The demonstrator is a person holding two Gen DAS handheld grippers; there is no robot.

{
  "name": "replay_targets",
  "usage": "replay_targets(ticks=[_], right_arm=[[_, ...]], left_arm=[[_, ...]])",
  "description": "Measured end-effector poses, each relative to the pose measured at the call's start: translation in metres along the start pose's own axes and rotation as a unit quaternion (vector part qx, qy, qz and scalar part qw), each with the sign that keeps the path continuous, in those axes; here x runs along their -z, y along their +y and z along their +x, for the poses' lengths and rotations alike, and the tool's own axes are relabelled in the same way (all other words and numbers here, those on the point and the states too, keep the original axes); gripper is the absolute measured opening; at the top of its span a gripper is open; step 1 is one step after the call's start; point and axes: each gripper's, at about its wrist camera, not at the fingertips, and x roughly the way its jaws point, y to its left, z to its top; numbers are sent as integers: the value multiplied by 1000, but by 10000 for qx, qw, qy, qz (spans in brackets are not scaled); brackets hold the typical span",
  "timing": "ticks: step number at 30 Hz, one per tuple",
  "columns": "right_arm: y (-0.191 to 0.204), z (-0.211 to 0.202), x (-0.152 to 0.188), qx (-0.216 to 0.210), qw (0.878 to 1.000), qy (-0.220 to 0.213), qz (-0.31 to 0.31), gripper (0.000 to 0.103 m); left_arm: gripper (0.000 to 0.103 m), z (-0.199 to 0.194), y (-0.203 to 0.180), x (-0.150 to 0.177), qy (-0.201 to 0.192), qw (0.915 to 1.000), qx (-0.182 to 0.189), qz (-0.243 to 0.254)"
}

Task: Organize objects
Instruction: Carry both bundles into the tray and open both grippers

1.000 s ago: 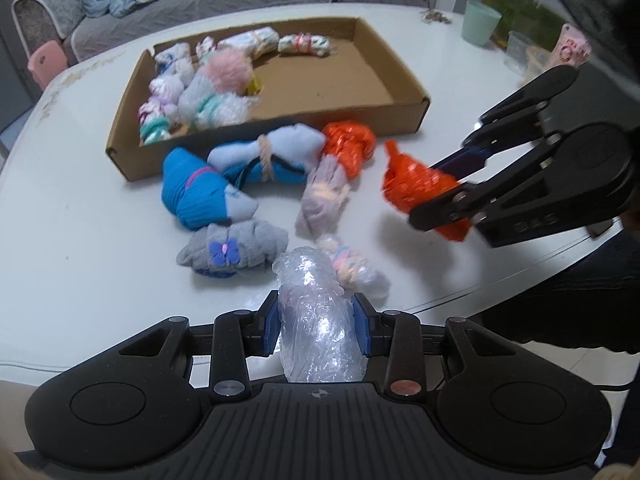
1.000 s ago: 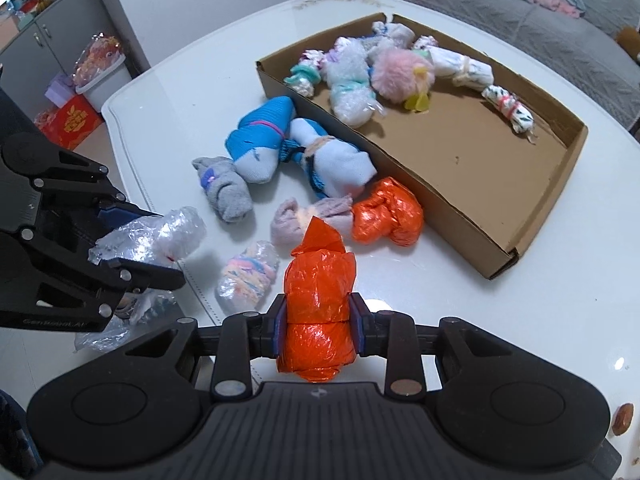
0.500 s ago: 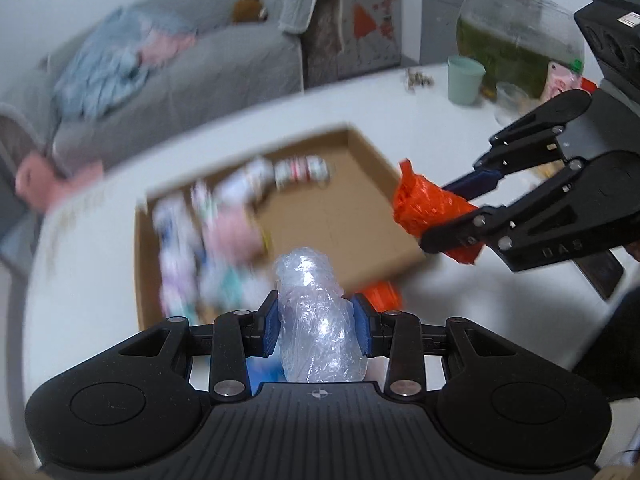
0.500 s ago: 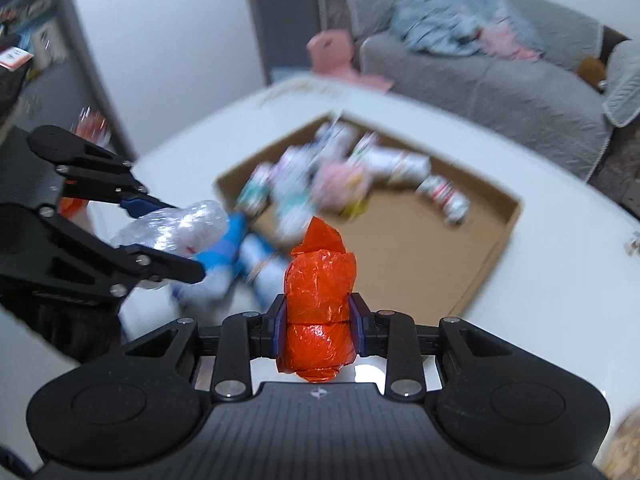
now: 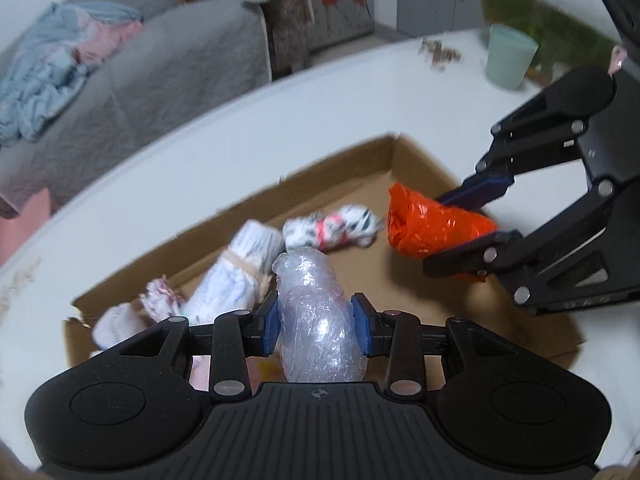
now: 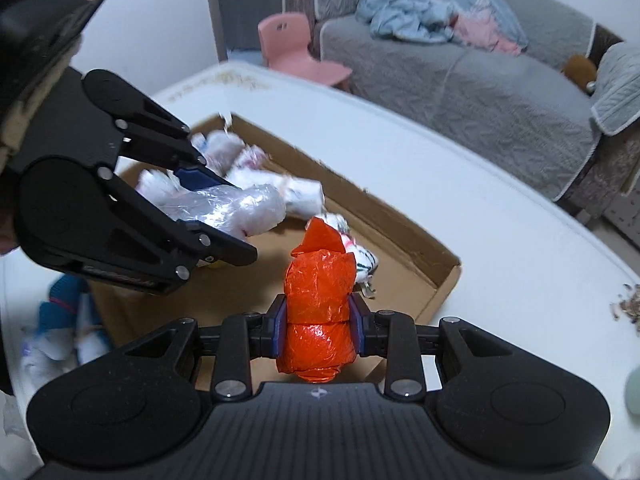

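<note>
My left gripper (image 5: 316,330) is shut on a clear plastic bundle (image 5: 318,320) and holds it above the cardboard tray (image 5: 404,160). It also shows in the right wrist view (image 6: 236,210). My right gripper (image 6: 318,330) is shut on an orange plastic bundle (image 6: 318,312), also above the tray (image 6: 444,276). The orange bundle shows in the left wrist view (image 5: 432,228) at the right. Several rolled socks (image 5: 240,268) lie in the tray's left part.
A patterned sock roll (image 5: 332,232) lies mid-tray under the grippers. Blue sock rolls (image 6: 64,296) lie on the white table (image 6: 520,248) left of the tray. A green cup (image 5: 510,56) stands at the far right. A grey sofa (image 6: 460,80) is behind the table.
Both grippers lifted their bundles from near the table's front and carried them forward over the tray. The loose socks on the table have dropped out of the left wrist view.
</note>
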Motion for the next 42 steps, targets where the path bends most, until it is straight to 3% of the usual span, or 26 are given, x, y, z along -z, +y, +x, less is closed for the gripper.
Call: replay_targets(ticks=[7, 13, 23, 38, 42], right_arm=[[-5, 30, 0, -122, 9995, 284, -58, 28], [-19, 32, -1, 104, 9996, 260, -92, 28], [-13, 30, 3, 131, 9993, 291, -179, 29], [1, 19, 11, 164, 9987, 389, -279, 35], [2, 14, 11, 221, 9986, 380, -296, 41]], left_arm=[[44, 33, 3, -2, 137, 9998, 122, 67], [44, 41, 3, -11, -38, 9995, 59, 305], [48, 44, 9, -14, -133, 9999, 85, 70], [71, 39, 10, -15, -43, 9999, -136, 15], [76, 36, 10, -18, -48, 9999, -147, -13]])
